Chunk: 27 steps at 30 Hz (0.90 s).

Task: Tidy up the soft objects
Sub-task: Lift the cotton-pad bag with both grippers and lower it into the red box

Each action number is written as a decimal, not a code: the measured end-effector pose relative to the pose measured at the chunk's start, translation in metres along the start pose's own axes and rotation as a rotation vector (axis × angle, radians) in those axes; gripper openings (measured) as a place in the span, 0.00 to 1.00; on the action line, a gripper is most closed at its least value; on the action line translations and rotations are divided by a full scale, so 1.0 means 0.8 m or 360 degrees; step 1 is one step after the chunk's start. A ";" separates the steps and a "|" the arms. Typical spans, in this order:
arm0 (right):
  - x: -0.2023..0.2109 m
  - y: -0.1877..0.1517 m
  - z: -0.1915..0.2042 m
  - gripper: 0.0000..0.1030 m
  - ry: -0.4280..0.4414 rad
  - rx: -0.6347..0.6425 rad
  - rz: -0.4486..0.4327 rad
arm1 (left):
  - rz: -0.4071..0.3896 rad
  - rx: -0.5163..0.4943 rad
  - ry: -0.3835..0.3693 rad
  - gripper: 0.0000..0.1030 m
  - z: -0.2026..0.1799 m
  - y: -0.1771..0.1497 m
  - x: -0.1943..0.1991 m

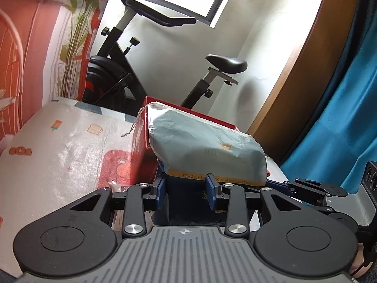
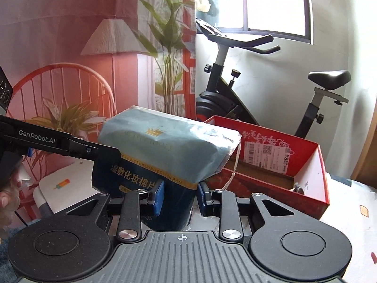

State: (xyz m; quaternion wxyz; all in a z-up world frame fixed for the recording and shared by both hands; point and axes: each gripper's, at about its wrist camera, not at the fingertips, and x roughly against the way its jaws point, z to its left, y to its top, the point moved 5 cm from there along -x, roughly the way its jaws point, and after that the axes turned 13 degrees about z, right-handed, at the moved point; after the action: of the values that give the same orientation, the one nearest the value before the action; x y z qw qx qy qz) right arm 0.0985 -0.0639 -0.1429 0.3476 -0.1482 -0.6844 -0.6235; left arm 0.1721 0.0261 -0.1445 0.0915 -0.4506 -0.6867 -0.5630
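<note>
Cotton pad pack (image 1: 207,151): a soft pale-blue bag with a dark-blue lower part and an orange band, seen again in the right wrist view (image 2: 169,146). It is held up between both grippers, tilted, its far end over the red box.

Left gripper (image 1: 187,192): closed on the pack's dark-blue lower end; both blue pads press against it, the pack rising toward 12 o'clock from the fingers.

Right gripper (image 2: 180,197): clamped on the same dark-blue end from the other side; the pack leans away toward 1 o'clock.

Pose: the 2 grippers meet at the pack from nearly opposite sides. The left gripper's arm enters the right wrist view from 9 o'clock; the person's fingers (image 2: 9,195) show at that edge.

Drawstring (image 2: 233,167): a thin white cord hangs from the pack's far end down toward the box rim.

Red box (image 1: 141,151): open-topped, standing on the patterned table (image 1: 59,155) at 12 o'clock of the grippers. In the right wrist view the box (image 2: 313,195) has a white inner wall and a printed label; a small grey item (image 2: 298,187) lies in its near corner, too small to identify.

Background: an exercise bike (image 2: 235,89) stands behind the box under a window.
</note>
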 end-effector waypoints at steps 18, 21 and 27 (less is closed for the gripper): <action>-0.058 0.132 -0.149 0.26 -0.0136 -0.0025 0.0150 | 0.0229 -0.0105 -0.0030 0.36 -0.024 0.148 -0.144; -0.084 0.139 -0.167 0.26 -0.0148 -0.0012 0.0207 | 0.0293 -0.0100 -0.0006 0.36 -0.021 0.161 -0.176; -0.149 0.136 -0.206 0.26 -0.0095 -0.0096 0.0397 | 0.0477 -0.0063 0.0059 0.36 -0.006 0.163 -0.240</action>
State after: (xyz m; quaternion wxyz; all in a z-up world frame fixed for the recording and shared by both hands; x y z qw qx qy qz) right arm 0.3010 -0.1743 -0.1434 0.3974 -0.2611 -0.6517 -0.5909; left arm 0.3752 -0.0827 -0.1745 0.1782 -0.5393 -0.5987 -0.5648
